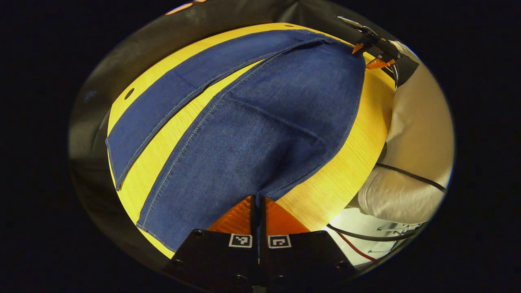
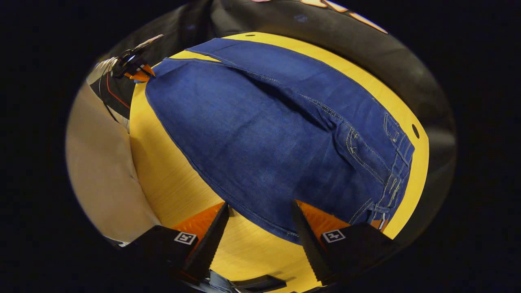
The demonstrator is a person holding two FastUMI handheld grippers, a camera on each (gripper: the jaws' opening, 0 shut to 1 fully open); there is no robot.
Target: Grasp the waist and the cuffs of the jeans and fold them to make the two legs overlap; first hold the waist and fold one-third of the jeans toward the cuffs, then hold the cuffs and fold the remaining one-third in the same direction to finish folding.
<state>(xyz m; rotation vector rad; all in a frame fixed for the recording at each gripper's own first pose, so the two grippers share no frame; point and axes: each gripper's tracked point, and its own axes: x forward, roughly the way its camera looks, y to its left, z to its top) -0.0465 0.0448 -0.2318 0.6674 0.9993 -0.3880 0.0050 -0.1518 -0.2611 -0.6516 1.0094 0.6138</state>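
Blue jeans (image 1: 260, 130) lie flat on the yellow wooden table (image 1: 338, 179), the two legs spread apart in a V. In the left gripper view my left gripper (image 1: 258, 200) is shut on the edge of the nearer leg's cuff. My right gripper (image 1: 368, 55) shows far off at the waist end. In the right gripper view the jeans (image 2: 260, 134) stretch away from me, the waist with belt loops and pockets (image 2: 390, 162) at the right. My right gripper (image 2: 260, 205) stands open, its fingers either side of the near waist edge. The left gripper (image 2: 138, 73) sits at the far cuff corner.
A person in light clothes (image 1: 411, 134) stands along the table's side, also seen as a pale shape (image 2: 101, 162). Cables (image 1: 407, 175) hang off the table edge there. Small round holes (image 1: 129, 93) mark the tabletop. Black cloth wall (image 2: 366, 44) rings the table.
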